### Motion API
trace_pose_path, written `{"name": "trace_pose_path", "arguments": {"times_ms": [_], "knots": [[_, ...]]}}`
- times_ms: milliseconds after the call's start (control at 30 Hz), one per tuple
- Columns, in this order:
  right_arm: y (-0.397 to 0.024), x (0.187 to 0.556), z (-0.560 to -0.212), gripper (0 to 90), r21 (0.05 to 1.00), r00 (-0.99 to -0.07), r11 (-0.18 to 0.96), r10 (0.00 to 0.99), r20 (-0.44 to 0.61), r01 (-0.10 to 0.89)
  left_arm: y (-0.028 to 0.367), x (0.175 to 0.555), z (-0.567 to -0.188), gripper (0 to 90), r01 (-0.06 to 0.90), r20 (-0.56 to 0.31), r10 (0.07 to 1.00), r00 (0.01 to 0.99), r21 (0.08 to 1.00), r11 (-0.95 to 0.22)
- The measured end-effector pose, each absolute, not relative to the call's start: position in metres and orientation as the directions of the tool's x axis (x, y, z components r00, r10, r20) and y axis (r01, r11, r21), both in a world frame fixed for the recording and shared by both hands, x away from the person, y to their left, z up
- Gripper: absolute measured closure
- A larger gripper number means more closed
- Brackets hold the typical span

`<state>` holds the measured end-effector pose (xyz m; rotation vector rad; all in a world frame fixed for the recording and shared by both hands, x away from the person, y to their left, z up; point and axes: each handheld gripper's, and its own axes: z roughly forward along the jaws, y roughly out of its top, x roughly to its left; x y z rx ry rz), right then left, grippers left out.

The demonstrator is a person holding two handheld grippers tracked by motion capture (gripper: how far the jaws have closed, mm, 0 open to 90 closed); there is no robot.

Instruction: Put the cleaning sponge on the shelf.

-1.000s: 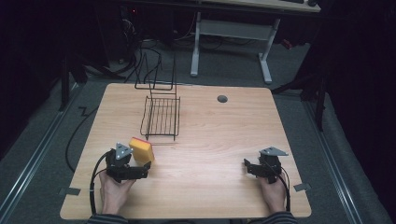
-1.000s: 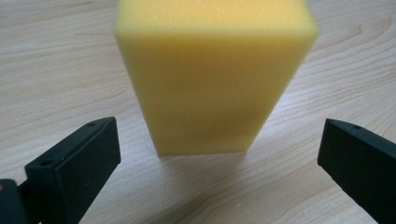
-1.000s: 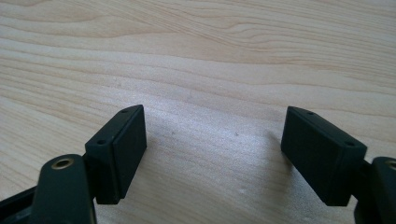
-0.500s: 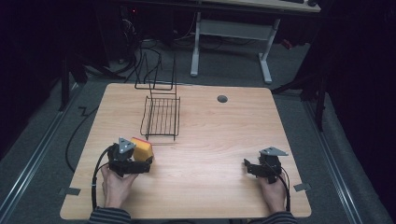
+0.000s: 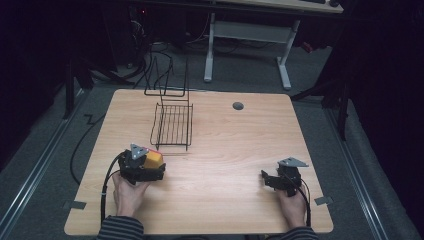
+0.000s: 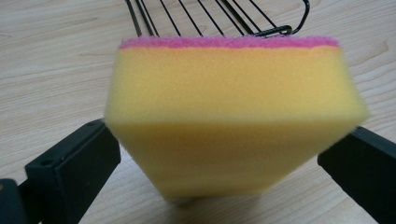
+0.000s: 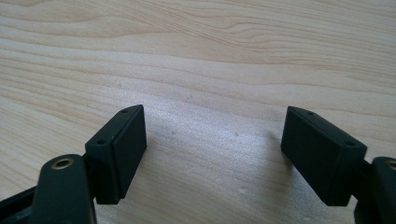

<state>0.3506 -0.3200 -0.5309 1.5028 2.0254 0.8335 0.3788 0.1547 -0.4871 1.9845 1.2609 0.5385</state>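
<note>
The left gripper has swung the sponge from pointing right a second ago to pointing far, toward the wire rack, so the drop into it looks close. The sponge, yellow with a pink top, sits squeezed between the jaws at the near left of the bench, just short of the rack's near edge. The right gripper rests at the near right, jaws spread wide over bare wood, holding nothing.
</note>
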Motion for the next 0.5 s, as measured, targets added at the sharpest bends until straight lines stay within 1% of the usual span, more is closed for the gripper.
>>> {"name": "trace_pose_path", "arguments": {"times_ms": [167,500], "knots": [[-0.3200,0.3506,-0.5309,22.6,0.715,-0.282,0.212,0.959,-0.021,0.666,0.1540,0.3826,-0.4899,0.4,0.606,-0.032,0.903,0.429,0.751,-0.261],[-0.3199,0.3505,-0.5309,22.6,0.715,-0.281,0.211,0.960,-0.021,0.667,0.1522,0.3861,-0.4934,6.8,0.601,-0.035,0.904,0.426,0.757,-0.254]]}}
